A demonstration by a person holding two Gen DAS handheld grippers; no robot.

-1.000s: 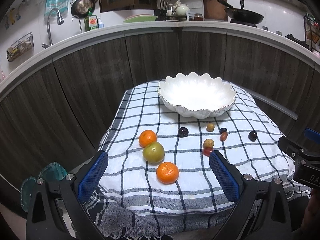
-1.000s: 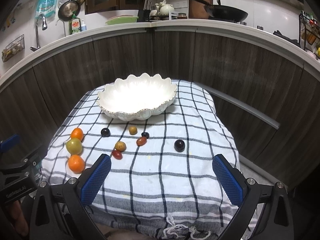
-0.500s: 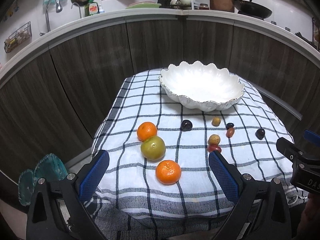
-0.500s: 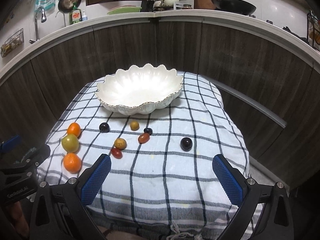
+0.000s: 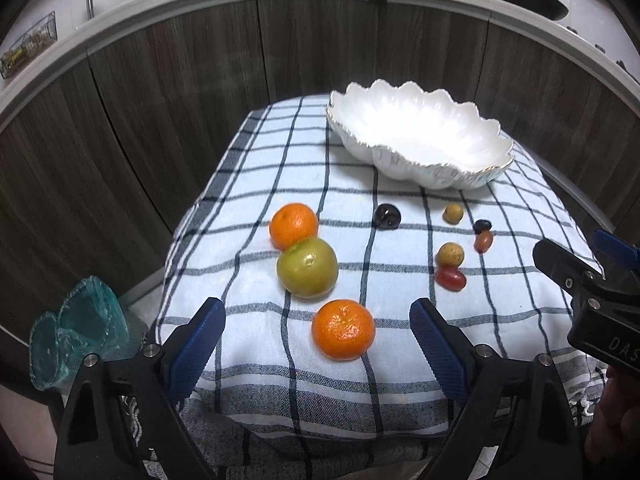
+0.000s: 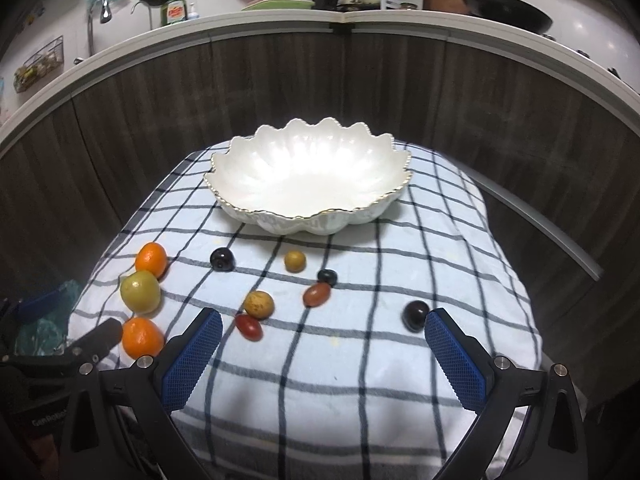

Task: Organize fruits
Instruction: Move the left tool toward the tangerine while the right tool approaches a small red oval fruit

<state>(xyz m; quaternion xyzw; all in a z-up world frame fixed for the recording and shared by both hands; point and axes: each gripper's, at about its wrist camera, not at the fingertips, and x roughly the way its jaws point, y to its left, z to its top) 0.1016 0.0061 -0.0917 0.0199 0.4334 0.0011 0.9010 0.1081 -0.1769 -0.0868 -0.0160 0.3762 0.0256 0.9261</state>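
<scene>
A white scalloped bowl stands empty at the far end of a checked cloth. Before it lie two oranges, the near orange and the far orange, with a green fruit between them. Several small fruits lie to the right, among them a dark plum. My left gripper hovers just short of the near orange, jaws closing, nothing pressed between the pads. My right gripper stands open over bare cloth, the dark plum just off its right fingertip.
The checked cloth covers a small table with dark wooden cabinet fronts curving behind it. A teal mesh bag lies on the floor at the left. A kitchen counter with a pan runs along the back.
Both grippers have come forward and lower toward the cloth, so the fruits look larger. The left gripper's jaws have narrowed a little around the near orange's line.
</scene>
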